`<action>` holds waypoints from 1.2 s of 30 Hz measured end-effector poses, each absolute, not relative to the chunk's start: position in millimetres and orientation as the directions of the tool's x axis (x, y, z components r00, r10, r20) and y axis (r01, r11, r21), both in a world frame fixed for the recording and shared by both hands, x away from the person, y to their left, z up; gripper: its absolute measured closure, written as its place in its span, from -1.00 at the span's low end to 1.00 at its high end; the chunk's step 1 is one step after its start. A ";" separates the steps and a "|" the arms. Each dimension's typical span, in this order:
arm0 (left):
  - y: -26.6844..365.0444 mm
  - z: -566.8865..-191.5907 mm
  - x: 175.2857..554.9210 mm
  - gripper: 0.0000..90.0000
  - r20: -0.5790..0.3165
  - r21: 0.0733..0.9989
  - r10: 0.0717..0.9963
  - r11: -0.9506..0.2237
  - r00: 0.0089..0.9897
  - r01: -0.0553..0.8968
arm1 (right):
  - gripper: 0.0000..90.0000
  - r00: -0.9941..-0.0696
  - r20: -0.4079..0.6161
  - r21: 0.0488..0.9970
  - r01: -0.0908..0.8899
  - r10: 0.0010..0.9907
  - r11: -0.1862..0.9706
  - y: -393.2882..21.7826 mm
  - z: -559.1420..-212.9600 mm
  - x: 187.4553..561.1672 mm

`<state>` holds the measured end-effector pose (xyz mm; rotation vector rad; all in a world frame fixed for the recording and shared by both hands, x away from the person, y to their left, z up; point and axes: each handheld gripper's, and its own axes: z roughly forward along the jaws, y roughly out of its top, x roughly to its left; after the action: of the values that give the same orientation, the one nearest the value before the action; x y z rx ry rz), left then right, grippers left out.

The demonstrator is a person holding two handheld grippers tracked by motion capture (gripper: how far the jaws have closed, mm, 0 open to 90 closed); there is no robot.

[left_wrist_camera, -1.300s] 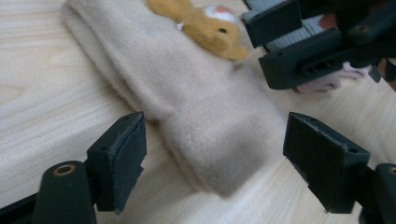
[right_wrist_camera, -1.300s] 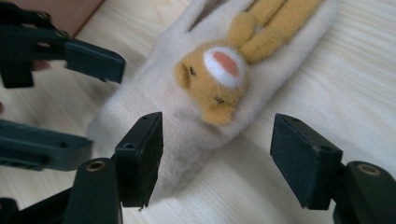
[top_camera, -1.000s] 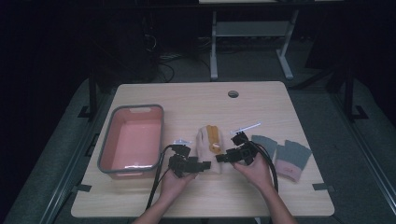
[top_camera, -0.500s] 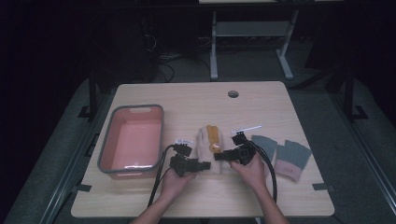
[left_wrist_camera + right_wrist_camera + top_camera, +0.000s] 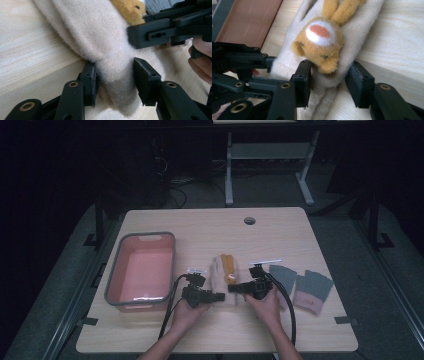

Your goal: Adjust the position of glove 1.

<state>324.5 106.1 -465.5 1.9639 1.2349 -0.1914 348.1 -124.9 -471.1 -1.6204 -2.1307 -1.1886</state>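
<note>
A cream fleece mitten (image 5: 217, 272) with an orange bunny face (image 5: 228, 268) lies mid-table. My left gripper (image 5: 220, 296) comes at its near end from the left. In the left gripper view the open gripper (image 5: 115, 75) straddles the cream fleece (image 5: 100, 30), its left pad against the cloth. My right gripper (image 5: 231, 288) faces it from the right. In the right gripper view that gripper (image 5: 328, 75) stands open around the mitten (image 5: 362, 22), just below the bunny face (image 5: 322, 37). The two grippers' tips almost meet.
A pink tub with a grey rim (image 5: 114, 275) stands at the left, close to my left hand. A pair of grey and pink gloves (image 5: 305, 287) lies to the right, with a small white strip (image 5: 265, 262) beside them. A cable hole (image 5: 249, 220) sits near the table's far edge.
Both grippers have edged slightly inward toward each other along the mitten's near end. The mitten, the tub and the gloves have stayed put.
</note>
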 end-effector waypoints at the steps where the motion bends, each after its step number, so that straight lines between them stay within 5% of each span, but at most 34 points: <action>1: 106.1 -465.5 324.5 0.27 -0.503 0.540 0.695 -0.212 0.514 0.815 | 0.27 -0.372 0.598 0.467 0.882 0.710 0.069 -124.9 -471.1 348.1; 16: 109.6 -470.1 330.2 0.47 -0.571 0.521 0.661 -0.166 0.486 0.837 | 0.79 -0.373 0.600 0.483 0.874 0.708 0.051 -116.7 -473.7 347.4; 36: 117.8 -457.4 329.3 0.51 -0.615 0.536 0.612 -0.137 0.497 0.833 | 0.85 -0.388 0.640 0.498 0.867 0.663 0.027 -123.7 -455.2 343.0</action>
<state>329.3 117.8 -457.4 1.8449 1.2058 -0.3094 343.0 -123.7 -455.2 -1.5848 -2.0716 -1.2901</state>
